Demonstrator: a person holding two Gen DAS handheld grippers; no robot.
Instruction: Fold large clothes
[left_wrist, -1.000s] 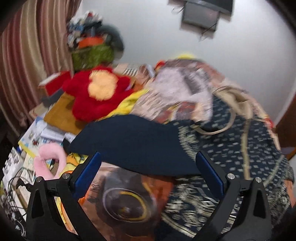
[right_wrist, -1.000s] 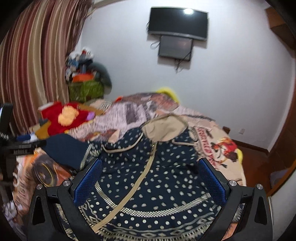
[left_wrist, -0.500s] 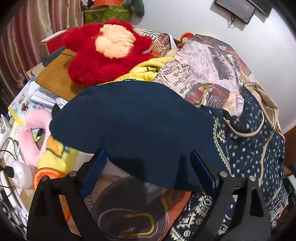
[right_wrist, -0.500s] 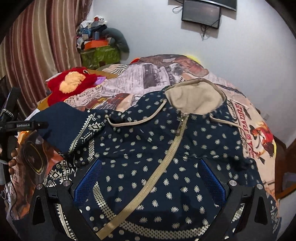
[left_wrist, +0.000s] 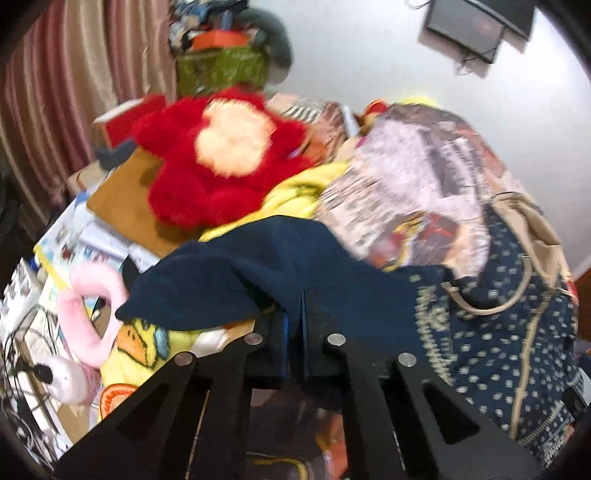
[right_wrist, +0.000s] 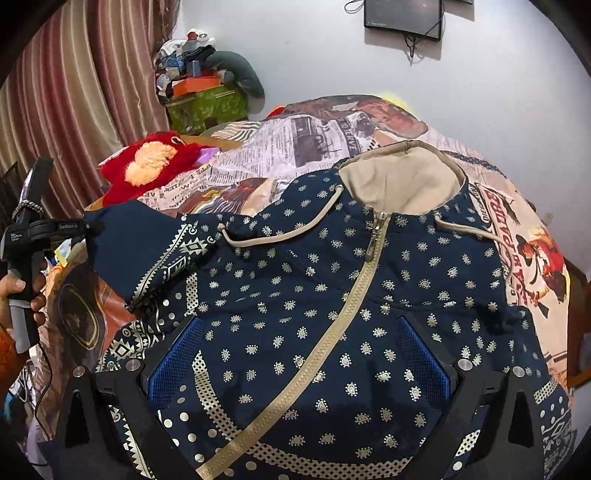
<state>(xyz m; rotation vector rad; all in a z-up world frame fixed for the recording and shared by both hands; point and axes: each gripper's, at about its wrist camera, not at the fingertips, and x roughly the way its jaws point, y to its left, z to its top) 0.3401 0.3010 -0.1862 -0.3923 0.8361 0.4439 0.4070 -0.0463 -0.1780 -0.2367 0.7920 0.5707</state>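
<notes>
Left wrist view showed the change most plainly: half a second before, the left hand-held gripper (left_wrist: 293, 325) had stood spread around the plain navy sleeve (left_wrist: 236, 280) of the hooded jacket (right_wrist: 332, 295), and now its jaws were clenched on a pinch of that cloth, which bunched up between them. I judged this to be the start of the first fold, the sleeve ready to be drawn across the body of the jacket lying face up on the bed (right_wrist: 535, 258). Right wrist view gave what the left could not: the whole front of the jacket, its tan hood (right_wrist: 399, 177), slanting zipper (right_wrist: 332, 332) and drawcords, spread fairly flat, with the left tool at the far sleeve end. There the right hand-held gripper (right_wrist: 299, 354) hung spread wide over the chest, blue pads apart, grasping nothing. Only the left view showed the clutter beside the bed: a red plush toy (left_wrist: 221, 158), a pink ring-shaped cushion (left_wrist: 92, 310), cables and papers, close enough that a swung sleeve might catch on them.
</notes>
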